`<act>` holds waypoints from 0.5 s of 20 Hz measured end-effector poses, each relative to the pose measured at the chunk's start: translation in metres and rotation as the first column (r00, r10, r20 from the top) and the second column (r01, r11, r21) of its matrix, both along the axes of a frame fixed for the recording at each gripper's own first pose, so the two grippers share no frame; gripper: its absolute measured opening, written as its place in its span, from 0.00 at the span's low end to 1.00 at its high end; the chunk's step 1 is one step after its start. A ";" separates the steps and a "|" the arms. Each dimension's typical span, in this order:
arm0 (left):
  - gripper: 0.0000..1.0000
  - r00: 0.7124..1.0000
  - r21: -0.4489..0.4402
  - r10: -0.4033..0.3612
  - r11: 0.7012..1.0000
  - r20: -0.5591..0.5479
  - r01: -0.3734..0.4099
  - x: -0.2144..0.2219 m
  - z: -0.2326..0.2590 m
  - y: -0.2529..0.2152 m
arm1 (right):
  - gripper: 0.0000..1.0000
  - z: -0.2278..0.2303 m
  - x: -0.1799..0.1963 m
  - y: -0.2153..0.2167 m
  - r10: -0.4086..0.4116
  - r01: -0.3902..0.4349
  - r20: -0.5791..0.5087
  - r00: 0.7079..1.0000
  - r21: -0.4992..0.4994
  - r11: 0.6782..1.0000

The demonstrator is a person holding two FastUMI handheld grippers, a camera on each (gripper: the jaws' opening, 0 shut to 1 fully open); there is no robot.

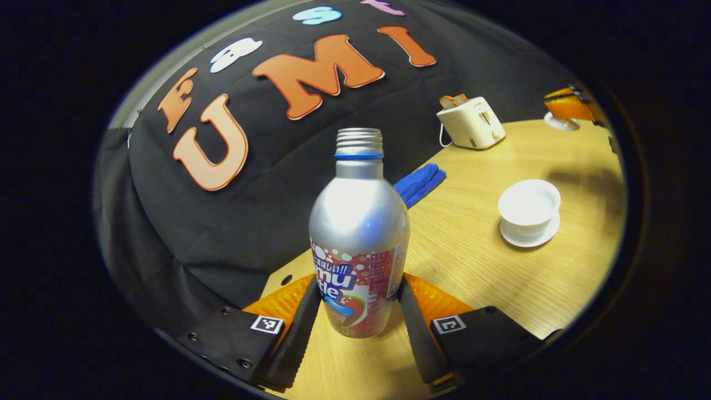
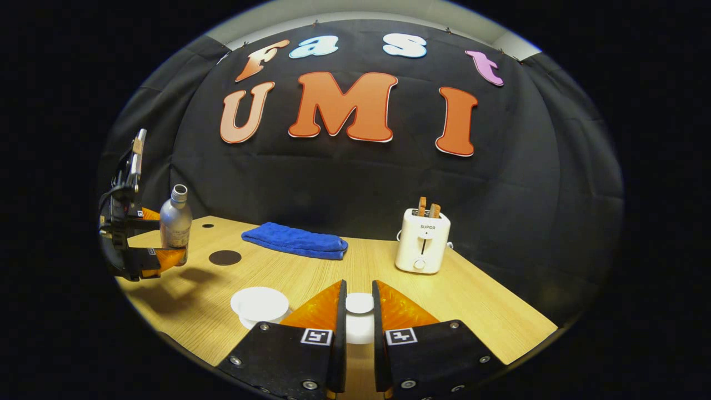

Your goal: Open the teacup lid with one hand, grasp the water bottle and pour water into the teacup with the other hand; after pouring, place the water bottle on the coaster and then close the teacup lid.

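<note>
Clearly the water bottle is the thing to mind on the left: it is a capless metal bottle, stiff and smooth, so likely slippery, and probably fairly light unless well filled; the labelled lower body looks the safest place to hold it, since the shoulder tapers. In the left gripper view the left tool stands spread to about the bottle's width, its fingers against the label on either side, pinching the bottle low down; in the right gripper view the bottle seems raised a little off the counter, just beside the dark round coaster. Further right, a folded blue cloth lies by the back wall, and the white teacup sits open on its saucer, well apart from the bottle. It is thin china by the look, fragile and easily tipped. The right tool is nearly pressed together, nipping the small white lid by its knob, just beside the cup. Beyond stands a toaster.
</note>
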State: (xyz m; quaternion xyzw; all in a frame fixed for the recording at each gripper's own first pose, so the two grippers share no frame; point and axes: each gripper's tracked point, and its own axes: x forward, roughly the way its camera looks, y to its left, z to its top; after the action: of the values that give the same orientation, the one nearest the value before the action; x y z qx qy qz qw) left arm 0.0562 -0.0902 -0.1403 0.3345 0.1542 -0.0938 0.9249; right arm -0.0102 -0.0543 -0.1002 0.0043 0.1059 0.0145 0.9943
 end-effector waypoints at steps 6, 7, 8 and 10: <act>0.80 0.997 0.221 -0.079 0.972 0.010 0.075 0.004 -0.010 -0.010 | 0.21 0.002 -0.005 -0.011 -0.016 0.016 0.007 1.000 -0.007 1.000; 0.83 0.996 0.244 -0.092 0.966 0.008 0.087 0.005 -0.012 -0.013 | 0.21 0.002 -0.006 -0.012 -0.019 0.019 0.011 1.000 -0.010 1.000; 0.80 0.995 0.267 -0.103 0.959 0.007 0.098 0.007 -0.012 -0.017 | 0.21 0.001 -0.006 -0.013 -0.021 0.021 0.010 1.000 -0.014 1.000; 0.83 0.991 0.328 -0.134 0.937 0.013 0.122 0.009 -0.011 -0.023 | 0.21 0.001 -0.008 -0.016 -0.023 0.023 0.010 1.000 -0.015 1.000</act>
State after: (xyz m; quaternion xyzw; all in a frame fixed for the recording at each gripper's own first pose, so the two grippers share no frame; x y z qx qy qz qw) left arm 0.0656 -0.1127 -0.1512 0.4937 0.1291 -0.1209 0.8514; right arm -0.0180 -0.0698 -0.0996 -0.0020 0.1012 0.0021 0.9949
